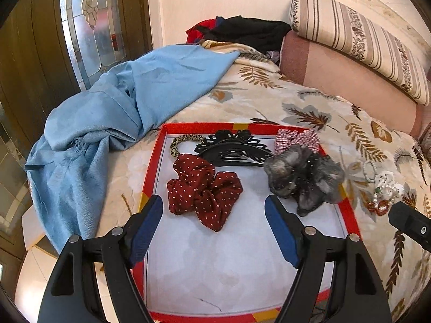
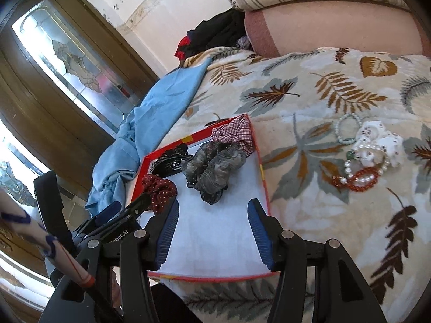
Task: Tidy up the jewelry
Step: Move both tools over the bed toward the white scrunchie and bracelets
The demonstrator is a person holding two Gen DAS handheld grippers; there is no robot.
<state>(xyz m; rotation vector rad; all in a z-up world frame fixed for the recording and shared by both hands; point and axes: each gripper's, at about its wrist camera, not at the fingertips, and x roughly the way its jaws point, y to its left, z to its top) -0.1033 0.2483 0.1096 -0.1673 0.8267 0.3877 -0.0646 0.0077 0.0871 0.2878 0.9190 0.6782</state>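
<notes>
A red-rimmed box lid (image 1: 353, 215) (image 2: 265, 177) lies on the bed. In it are a dark red dotted scrunchie (image 1: 204, 191) (image 2: 159, 188), a grey scrunchie (image 1: 304, 177) (image 2: 212, 167), a red checked scrunchie (image 1: 296, 138) (image 2: 234, 132), a black hair claw (image 1: 234, 148) (image 2: 169, 161) and a leopard hair tie (image 1: 183, 142). Beaded bracelets (image 2: 361, 169) (image 1: 379, 191) and a white scrunchie (image 2: 377, 140) lie on the blanket to the lid's right. My left gripper (image 1: 214, 212) is open over the lid, just short of the red scrunchie. My right gripper (image 2: 212, 215) is open above the lid's near part.
A blue cloth (image 1: 107, 118) (image 2: 140, 134) is bunched left of the lid at the bed's edge. Dark clothes (image 1: 242, 32) and a striped bolster (image 1: 358, 40) on a pink cushion (image 2: 336, 27) lie at the far end. A wooden door with patterned glass (image 1: 89, 21) stands left.
</notes>
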